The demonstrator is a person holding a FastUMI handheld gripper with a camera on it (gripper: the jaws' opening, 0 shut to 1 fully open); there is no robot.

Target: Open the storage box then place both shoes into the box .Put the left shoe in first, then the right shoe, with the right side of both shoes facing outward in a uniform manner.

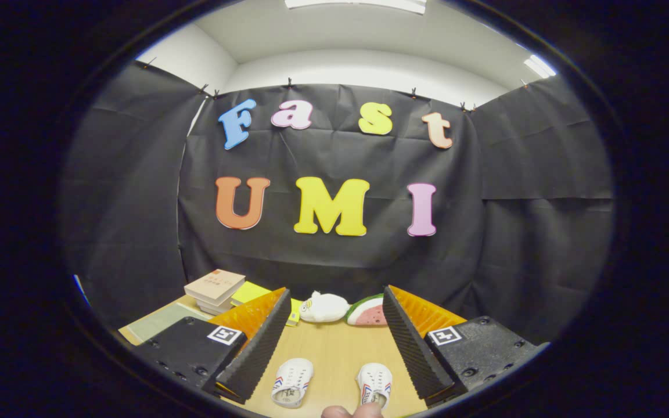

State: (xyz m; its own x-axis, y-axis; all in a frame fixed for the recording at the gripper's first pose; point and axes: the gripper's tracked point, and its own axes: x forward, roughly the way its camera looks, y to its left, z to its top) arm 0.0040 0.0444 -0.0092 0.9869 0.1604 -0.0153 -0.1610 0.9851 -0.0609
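Tongs (pixel 334 334) hang above the wooden desk (pixel 334 354) with their two fingers spread wide apart, released and grasping nothing. Each finger carries a small square black-and-white marker on its upper face; the pattern is a code, not writing that can be read.

Between the fingers, near the desk's front edge, two small white shoes lie side by side and apart from each other. One shoe (pixel 292 381) lies just beside the left finger, the other shoe (pixel 374 384) just beside the right finger. Both have red and blue stripes on their sides, and a dark printed mark shows inside each heel, too small to read. At the very front, a fingertip (pixel 351 411) of a person's hand shows below the shoes.

Beyond the fingers, towards the desk's back edge, a white plush toy (pixel 323 307) lies next to a watermelon-slice toy (pixel 366 311), the two nearly touching. At the back left corner a stack of books (pixel 215 289) rests on the desk; the top cover bears a line of print that is too small to make out. A yellow sheet (pixel 250 292) lies just beside the stack, and a grey-green pad (pixel 160 320) lies along the left edge.
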